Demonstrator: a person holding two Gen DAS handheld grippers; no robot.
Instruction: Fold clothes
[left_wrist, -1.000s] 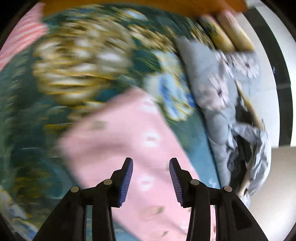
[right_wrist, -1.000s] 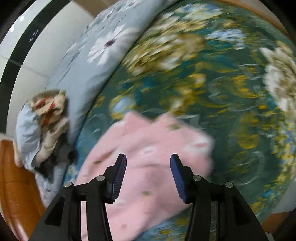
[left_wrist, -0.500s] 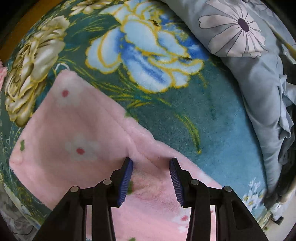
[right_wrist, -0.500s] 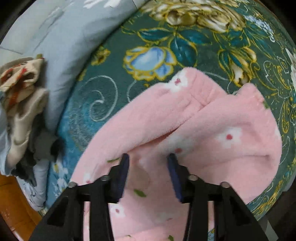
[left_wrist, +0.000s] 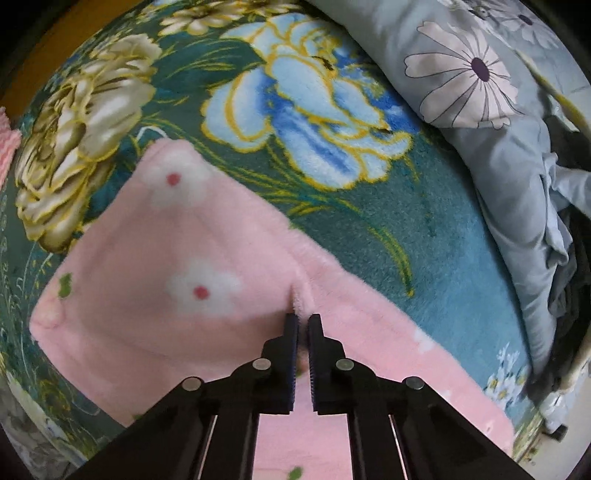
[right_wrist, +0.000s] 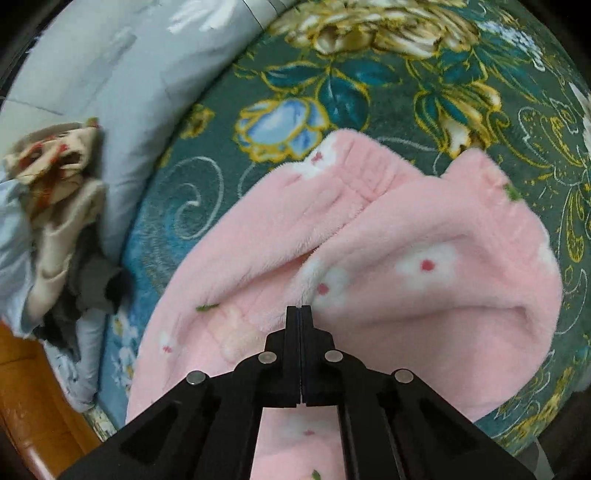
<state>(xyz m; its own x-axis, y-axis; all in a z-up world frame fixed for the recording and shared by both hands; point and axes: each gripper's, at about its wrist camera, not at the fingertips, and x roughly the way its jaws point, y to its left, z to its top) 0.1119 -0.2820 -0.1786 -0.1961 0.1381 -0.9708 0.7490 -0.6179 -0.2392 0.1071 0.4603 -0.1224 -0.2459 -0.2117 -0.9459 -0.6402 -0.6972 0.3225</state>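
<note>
We see one pink fleece garment | our two tongs, left tongs and right tongs, each pinch its fabric | one floral blanket

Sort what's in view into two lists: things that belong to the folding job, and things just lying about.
In the job:
pink fleece garment
left gripper, shut on a pinch of it
right gripper, shut on its fabric

Lying about:
green floral blanket underneath
grey daisy-print bedding
crumpled beige patterned cloth
pile of grey clothes
</note>
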